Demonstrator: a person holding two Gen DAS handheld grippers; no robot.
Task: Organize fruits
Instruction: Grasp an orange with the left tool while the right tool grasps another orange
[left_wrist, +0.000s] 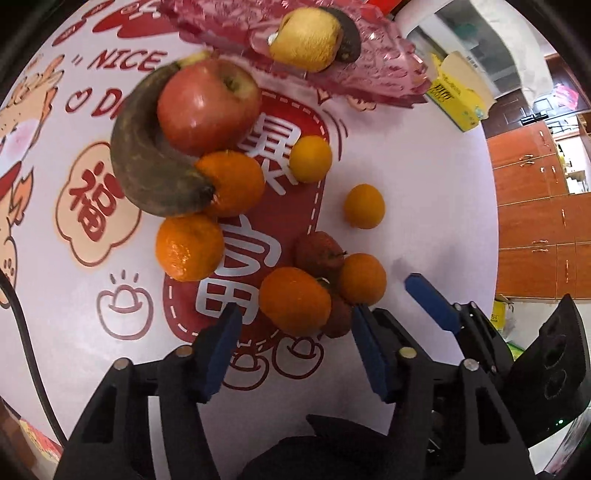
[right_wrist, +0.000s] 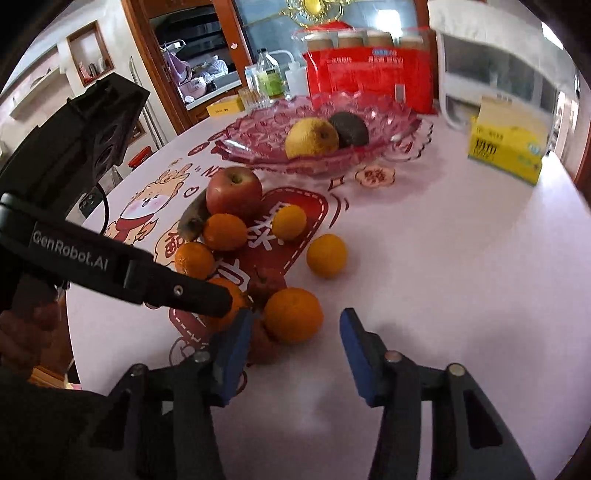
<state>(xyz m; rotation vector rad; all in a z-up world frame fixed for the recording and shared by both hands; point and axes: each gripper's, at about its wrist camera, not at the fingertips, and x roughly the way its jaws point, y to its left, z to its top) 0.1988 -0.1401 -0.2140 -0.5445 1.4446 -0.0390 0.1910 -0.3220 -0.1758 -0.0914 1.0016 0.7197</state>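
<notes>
Fruit lies loose on the printed table: a red apple (left_wrist: 208, 105) (right_wrist: 233, 191), a dark overripe banana (left_wrist: 147, 166), several oranges and two small dark red fruits (left_wrist: 319, 253). A pink glass bowl (right_wrist: 388, 110) at the back holds a yellow pear (right_wrist: 311, 137) and a dark avocado (right_wrist: 349, 129). My left gripper (left_wrist: 295, 325) is open around the nearest orange (left_wrist: 294, 301), fingers apart from it. My right gripper (right_wrist: 295, 332) is open just in front of another orange (right_wrist: 293, 315); its blue finger (left_wrist: 432, 301) shows in the left wrist view.
A yellow tissue box (right_wrist: 508, 144) stands at the right of the table. A red bag (right_wrist: 369, 74), bottles and a white appliance (right_wrist: 491, 70) stand behind the bowl. The table edge runs along the left, with wooden cabinets (left_wrist: 535, 221) beyond.
</notes>
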